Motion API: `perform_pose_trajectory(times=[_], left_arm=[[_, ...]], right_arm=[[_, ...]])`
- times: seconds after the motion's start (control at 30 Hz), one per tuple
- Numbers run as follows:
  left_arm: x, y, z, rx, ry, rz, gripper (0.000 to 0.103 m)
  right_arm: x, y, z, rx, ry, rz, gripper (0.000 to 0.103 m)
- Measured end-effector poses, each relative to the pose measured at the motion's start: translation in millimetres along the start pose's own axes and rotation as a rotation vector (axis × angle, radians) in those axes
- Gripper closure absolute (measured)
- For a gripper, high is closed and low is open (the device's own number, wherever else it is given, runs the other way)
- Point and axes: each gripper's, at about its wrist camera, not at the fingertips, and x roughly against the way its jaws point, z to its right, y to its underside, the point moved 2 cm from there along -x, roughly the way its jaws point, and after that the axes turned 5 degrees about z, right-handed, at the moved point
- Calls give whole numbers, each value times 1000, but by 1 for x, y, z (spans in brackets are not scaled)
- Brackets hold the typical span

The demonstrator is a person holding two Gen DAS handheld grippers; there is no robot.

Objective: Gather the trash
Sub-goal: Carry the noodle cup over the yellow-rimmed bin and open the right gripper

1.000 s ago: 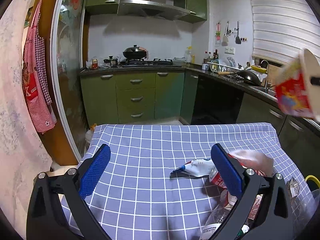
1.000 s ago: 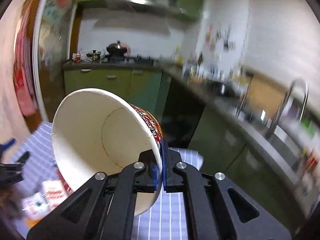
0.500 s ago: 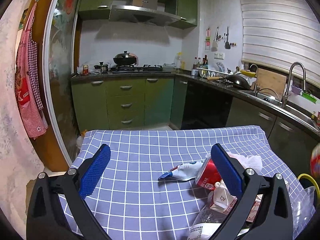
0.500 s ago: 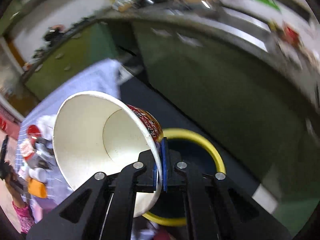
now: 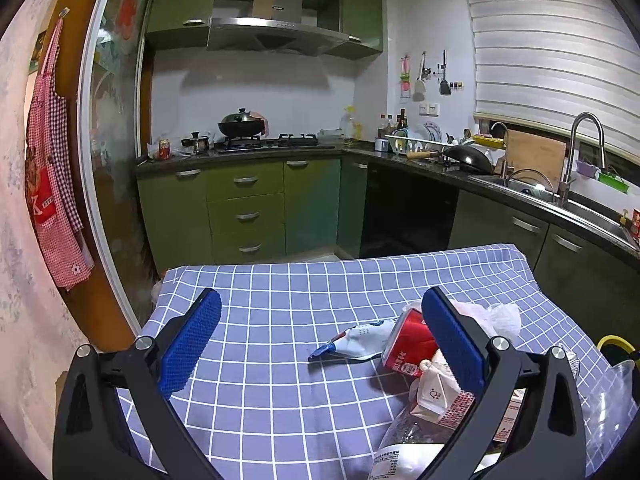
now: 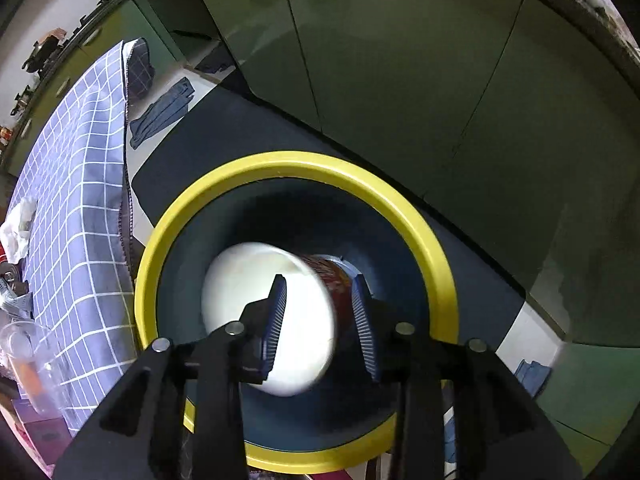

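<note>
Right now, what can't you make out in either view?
- Bin bottom: right view, cup and right gripper cover it.
- Cup print: motion-blurred.
- Carton and bottle: left view, left gripper finger and frame edge cut them off.

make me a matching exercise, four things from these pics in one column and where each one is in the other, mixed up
Things:
1. paper cup
2. red can
3. checked apron
4. lidded wok

Places:
A. on the stove
B. on the checked tablecloth
C. in the yellow-rimmed bin
D. hanging by the doorway

Pairs: 1-C, 2-B, 3-D, 4-A
</note>
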Motion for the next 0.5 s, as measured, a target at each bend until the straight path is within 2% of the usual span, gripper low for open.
perform_pose_trajectory(times=[0.23, 0.43, 0.5], left_arm=[[33, -11, 15, 21, 80, -31, 4], [102, -2, 57, -67, 196, -69, 4], [127, 7, 75, -107, 256, -95, 4]], right_arm=[[27, 23, -7, 14, -82, 71, 64], [53, 51, -12, 25, -142, 136, 58], [59, 58, -12, 27, -163, 157, 56]])
